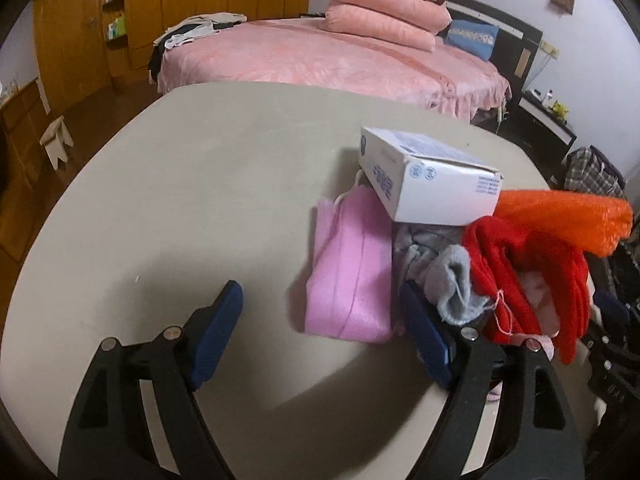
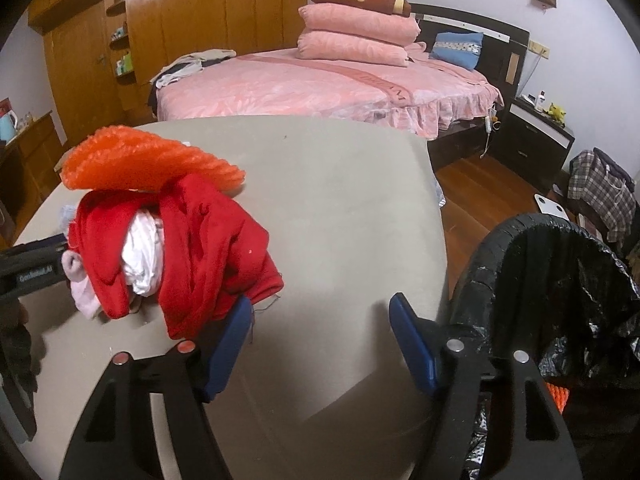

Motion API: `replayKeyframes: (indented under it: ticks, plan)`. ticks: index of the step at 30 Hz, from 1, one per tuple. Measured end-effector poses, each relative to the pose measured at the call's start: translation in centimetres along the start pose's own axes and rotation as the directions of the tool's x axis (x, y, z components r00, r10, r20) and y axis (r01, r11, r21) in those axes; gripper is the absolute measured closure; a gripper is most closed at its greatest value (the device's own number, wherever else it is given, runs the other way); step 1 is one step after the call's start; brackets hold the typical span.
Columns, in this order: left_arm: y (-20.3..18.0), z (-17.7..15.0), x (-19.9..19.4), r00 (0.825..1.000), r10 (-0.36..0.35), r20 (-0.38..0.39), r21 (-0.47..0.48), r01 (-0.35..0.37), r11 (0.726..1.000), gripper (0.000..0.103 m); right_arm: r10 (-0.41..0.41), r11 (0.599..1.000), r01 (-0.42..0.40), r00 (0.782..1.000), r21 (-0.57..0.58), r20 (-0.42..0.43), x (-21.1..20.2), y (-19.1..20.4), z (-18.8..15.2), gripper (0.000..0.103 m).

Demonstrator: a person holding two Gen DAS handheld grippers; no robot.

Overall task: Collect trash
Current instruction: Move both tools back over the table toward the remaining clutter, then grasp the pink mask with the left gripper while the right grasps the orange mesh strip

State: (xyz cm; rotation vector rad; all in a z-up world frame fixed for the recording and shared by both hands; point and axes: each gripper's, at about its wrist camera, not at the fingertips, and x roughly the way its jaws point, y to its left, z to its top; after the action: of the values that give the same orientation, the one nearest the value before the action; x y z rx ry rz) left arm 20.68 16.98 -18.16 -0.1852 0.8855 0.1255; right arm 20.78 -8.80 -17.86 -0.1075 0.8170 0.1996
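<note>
A heap lies on the beige table (image 1: 180, 200): a white box with blue print (image 1: 428, 178), a pink mask (image 1: 352, 272), a grey cloth (image 1: 448, 276), a red cloth (image 1: 520, 276) and orange bubble wrap (image 1: 568, 216). My left gripper (image 1: 320, 328) is open and empty, just short of the mask and grey cloth. In the right wrist view the red cloth (image 2: 200, 248), a white cloth inside it (image 2: 140, 256) and the orange wrap (image 2: 148, 160) lie to the left. My right gripper (image 2: 322, 340) is open and empty over the table edge (image 2: 440, 240), beside a black-lined bin (image 2: 560, 280).
A pink bed (image 2: 300, 84) with stacked pillows stands behind the table. A wooden wardrobe (image 2: 192, 20) fills the back left. A dark nightstand (image 2: 536, 140) and a plaid bag (image 2: 600, 192) sit at the right. A small stool (image 1: 56, 140) stands on the floor at the left.
</note>
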Motion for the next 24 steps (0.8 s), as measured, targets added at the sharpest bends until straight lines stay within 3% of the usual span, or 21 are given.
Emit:
replayKeyframes:
  ticks: [1, 3, 5, 10, 14, 19, 21, 24]
  plan:
    - [0.1, -0.1, -0.1, 1.000, -0.002, 0.001, -0.002, 0.002, 1.000, 0.027, 0.000, 1.000, 0.000, 1.000, -0.001, -0.002, 0.0, 0.1, 0.0, 0.033]
    - [0.2, -0.1, -0.2, 1.000, -0.010, 0.009, -0.004, 0.010, 1.000, 0.043, -0.001, 1.000, 0.001, 1.000, -0.004, -0.004, 0.0, 0.3, 0.0, 0.033]
    - [0.2, -0.2, -0.3, 1.000, -0.027, 0.015, -0.003, 0.027, 1.000, 0.069, 0.000, 1.000, 0.000, 1.000, -0.010, -0.003, 0.0, 0.4, 0.0, 0.033]
    - [0.0, -0.2, -1.3, 0.997, -0.060, 0.053, -0.012, 0.061, 0.998, 0.088, 0.003, 1.000, -0.003, 1.000, -0.007, 0.007, -0.2, 0.3, 0.0, 0.036]
    - [0.7, -1.1, -3.4, 0.996, -0.036, 0.081, -0.020, 0.038, 0.999, 0.088, 0.015, 1.000, -0.015, 1.000, 0.016, 0.018, -0.7, -0.3, -0.1, 0.039]
    - [1.8, -3.0, -5.5, 0.998, -0.011, 0.064, -0.013, 0.012, 1.000, 0.087, 0.032, 0.999, -0.033, 0.999, 0.026, 0.029, -1.8, -0.3, -0.6, 0.039]
    - [2.1, -3.6, -5.7, 0.999, -0.005, 0.045, -0.013, 0.005, 1.000, 0.081, 0.037, 0.999, -0.038, 0.999, 0.021, 0.023, -1.8, 0.0, -0.8, 0.039]
    - [2.2, -3.8, -5.7, 0.999, -0.005, 0.042, -0.029, 0.007, 1.000, 0.053, 0.039, 0.999, -0.039, 0.999, 0.013, 0.010, -1.7, 0.2, -0.8, 0.039]
